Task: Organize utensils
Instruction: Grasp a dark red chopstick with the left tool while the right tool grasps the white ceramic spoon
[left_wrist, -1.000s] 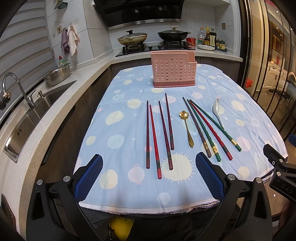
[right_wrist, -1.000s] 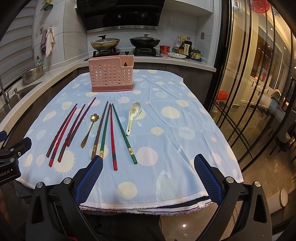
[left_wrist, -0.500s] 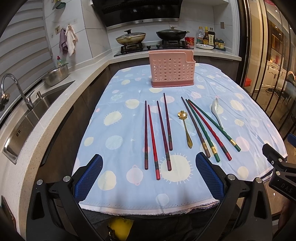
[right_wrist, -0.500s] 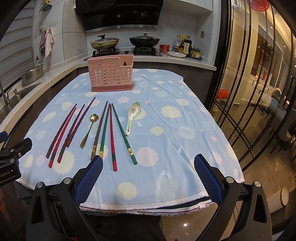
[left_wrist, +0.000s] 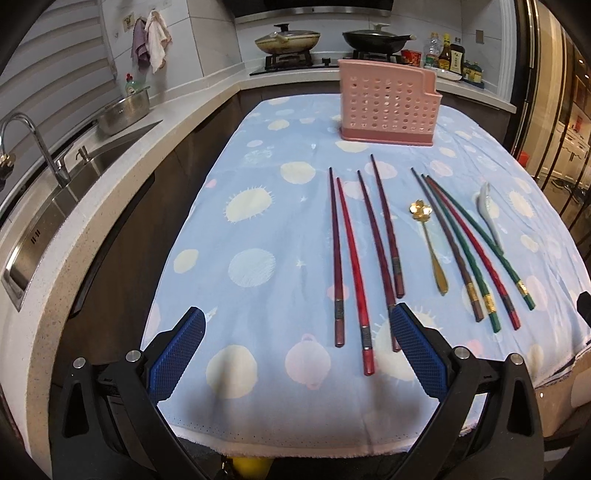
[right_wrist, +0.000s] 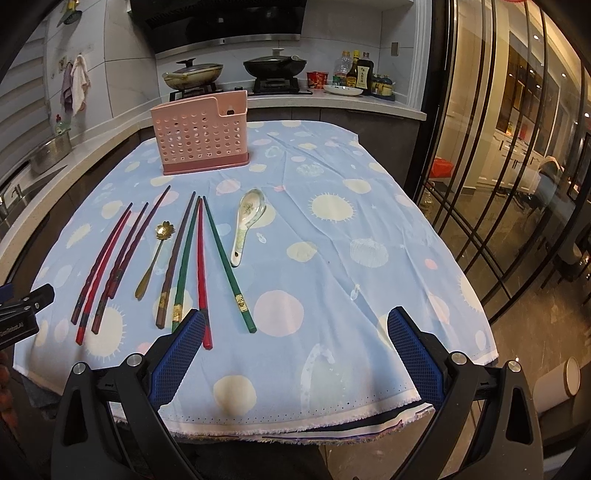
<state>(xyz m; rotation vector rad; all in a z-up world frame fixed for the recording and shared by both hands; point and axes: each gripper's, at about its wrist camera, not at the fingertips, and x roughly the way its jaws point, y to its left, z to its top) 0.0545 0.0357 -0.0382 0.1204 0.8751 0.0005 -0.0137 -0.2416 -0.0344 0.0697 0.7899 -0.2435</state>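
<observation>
Moved forward over the near edge of the blue, sun-and-dot-printed cloth on the worktop (left_wrist: 258, 192) since a second earlier, with left tongs (left_wrist: 295, 347) now reaching the butt ends of the four dark red wooden chopsticks (left_wrist: 354, 258). Stood wide open and empty, as did right tongs (right_wrist: 295, 347), near the butts of the brown, green and red gold-banded chopsticks (right_wrist: 188, 258). Lay flat and untouched between the groups: slim gold flower-bowled spoon (left_wrist: 430, 243); beyond them, white floral ceramic soup spoon (right_wrist: 247, 221). Stood empty at the far end: pink perforated plastic utensil holder (right_wrist: 201, 140).

Best done, probably, by pinching one chopstick near its thick end, lifting clear, then dropping it tip-down into the holder. Read partly on the left tool body in the right view: "Robot.AI"; bottle labels too small to read.
</observation>
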